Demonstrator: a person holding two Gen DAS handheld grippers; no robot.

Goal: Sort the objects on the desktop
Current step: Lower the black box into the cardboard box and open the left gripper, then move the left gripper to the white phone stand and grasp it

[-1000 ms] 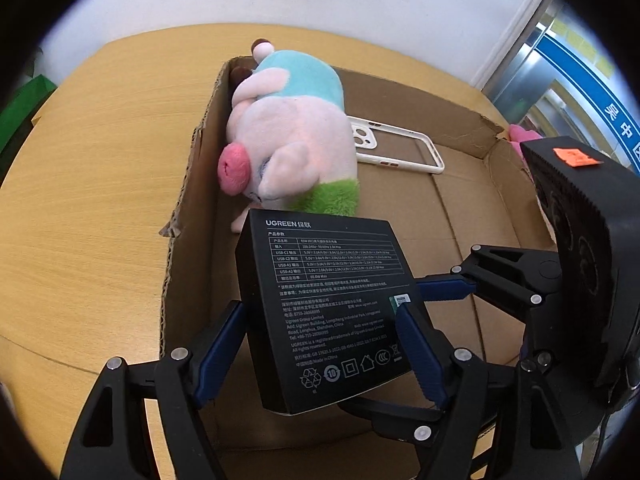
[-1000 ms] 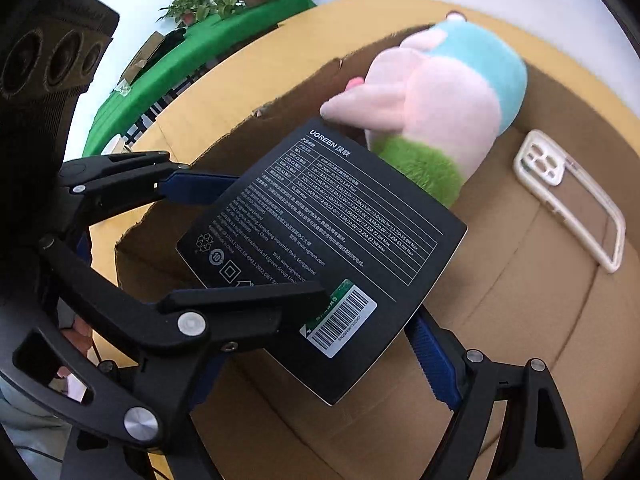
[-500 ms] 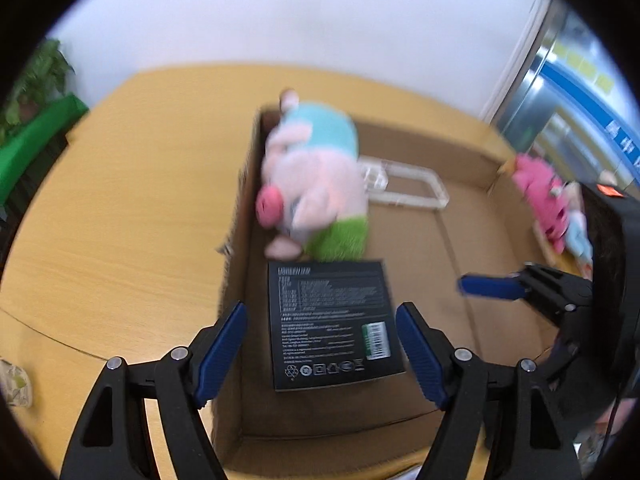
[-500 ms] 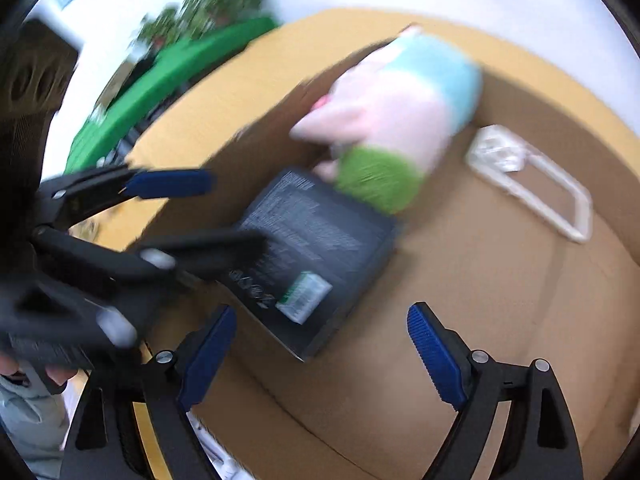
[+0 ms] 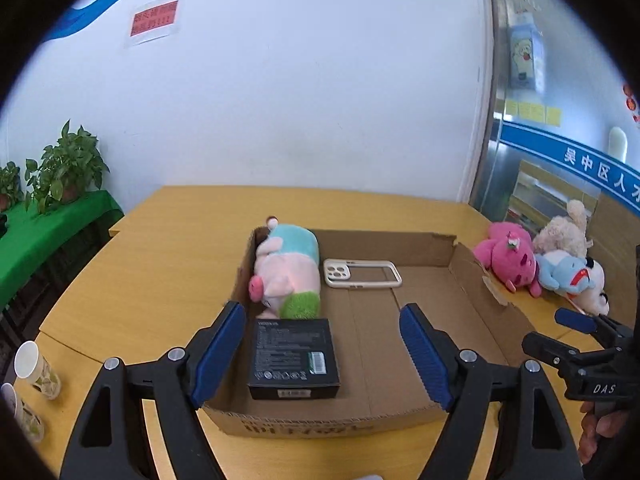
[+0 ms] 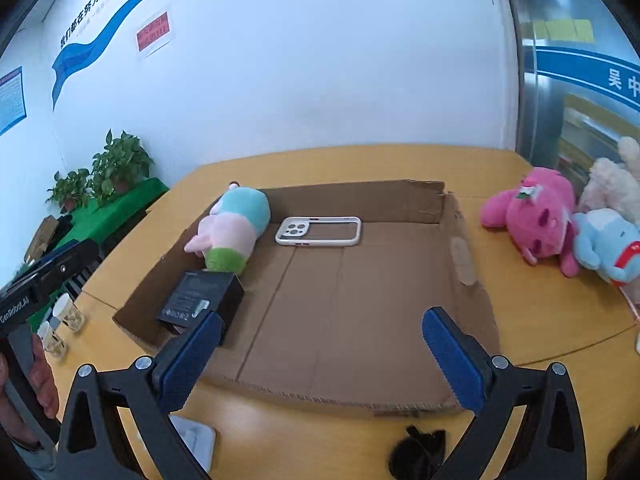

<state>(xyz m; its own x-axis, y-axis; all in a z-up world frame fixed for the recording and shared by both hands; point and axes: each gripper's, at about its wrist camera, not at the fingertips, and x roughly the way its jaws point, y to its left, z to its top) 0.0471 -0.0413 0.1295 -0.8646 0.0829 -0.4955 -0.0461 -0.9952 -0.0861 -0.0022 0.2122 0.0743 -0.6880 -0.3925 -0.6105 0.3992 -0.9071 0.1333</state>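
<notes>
- Far off your left tongs [image 5: 320, 354], at the table edge, stand paper cups [image 5: 36, 368]; nothing in this step needs them, so keep that arm clear of them.
- Your left tongs are spreading, with nothing pinched. The black UGREEN box [image 5: 294, 356] lies flat just ahead of them and between their blue pads, on the floor of the cardboard tray [image 5: 400, 412], in its near left corner.
- Just beyond the box, the pink pig plush [image 5: 288, 276] lies along the tray's left wall, its green end seemingly touching the box. Beside it, farther in, is the white phone case [image 5: 362, 274].
- Your right tongs [image 6: 320, 360] are also opening, close to full spread, and empty. The open middle and right of the tray lie straight ahead of them.
- Right of the tray wall, outside it, wait the bright pink plush [image 6: 532, 216], a light blue plush [image 6: 608, 244] and a cream one [image 6: 612, 184]. I'd judge these the next items.
- Take the pink plush with the right tongs: come in over the tray wall, pinch the body's middle, and set it in the bare right half.
</notes>
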